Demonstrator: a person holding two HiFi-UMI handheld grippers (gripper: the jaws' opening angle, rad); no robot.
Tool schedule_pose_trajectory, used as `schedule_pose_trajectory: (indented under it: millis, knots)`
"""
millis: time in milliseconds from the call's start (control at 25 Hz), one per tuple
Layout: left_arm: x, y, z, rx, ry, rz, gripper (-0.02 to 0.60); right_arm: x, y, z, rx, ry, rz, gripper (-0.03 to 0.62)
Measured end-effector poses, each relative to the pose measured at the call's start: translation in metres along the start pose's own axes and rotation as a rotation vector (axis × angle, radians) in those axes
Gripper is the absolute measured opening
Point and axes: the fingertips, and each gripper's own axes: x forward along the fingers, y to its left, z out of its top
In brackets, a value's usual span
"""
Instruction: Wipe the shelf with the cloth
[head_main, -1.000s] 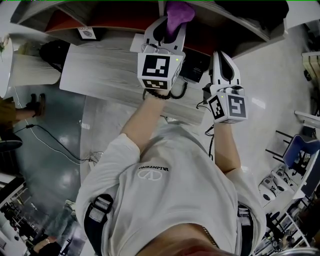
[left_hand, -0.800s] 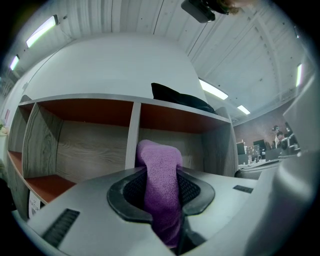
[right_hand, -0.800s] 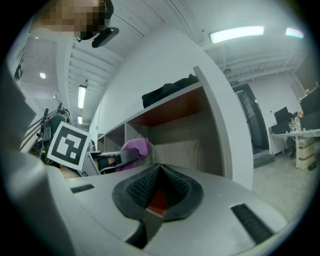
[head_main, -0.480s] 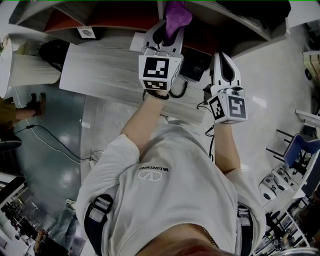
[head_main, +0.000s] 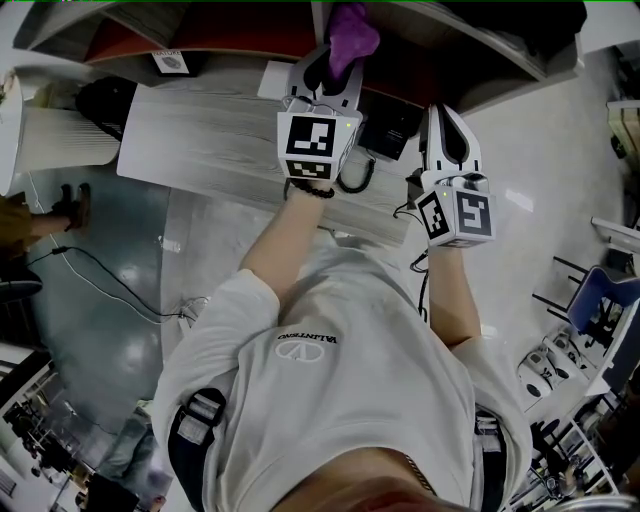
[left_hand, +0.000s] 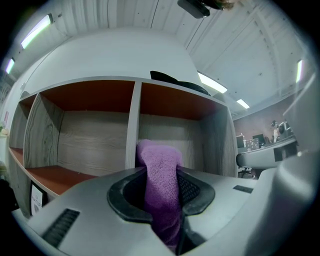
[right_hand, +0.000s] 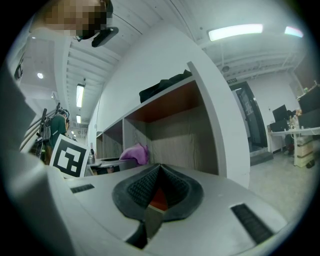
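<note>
Cloth (left_hand: 159, 172), one purple piece, is clamped in the fingers (left_hand: 122, 200) of the left gripper (left_hand: 162, 195). Its free end is bunched just ahead of them before the shelf (left_hand: 90, 145), likely ready to rub the boards. Of the two grippers, the right gripper (right_hand: 159, 192) idles alongside, fingers together on nothing.

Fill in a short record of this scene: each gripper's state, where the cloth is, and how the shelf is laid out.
Left gripper: jaws shut on the purple cloth
Right gripper: jaws shut, nothing held, apart from the cloth
Cloth position: stands up out of the jaws, in front of the upright divider of the shelf
Cloth touching shelf: cannot tell
Shelf layout: open compartments, reddish boards, wood-grain back
On top of shelf: a dark thing
</note>
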Motion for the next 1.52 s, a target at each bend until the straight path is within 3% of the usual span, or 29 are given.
schedule_pose_trajectory:
  millis: [1520]
  knots:
    - [0.000, 0.001, -0.086, 0.022, 0.127, 0.020, 0.103, -0.007, -0.016, -0.036, 0.010, 0.073, -0.036, 0.002]
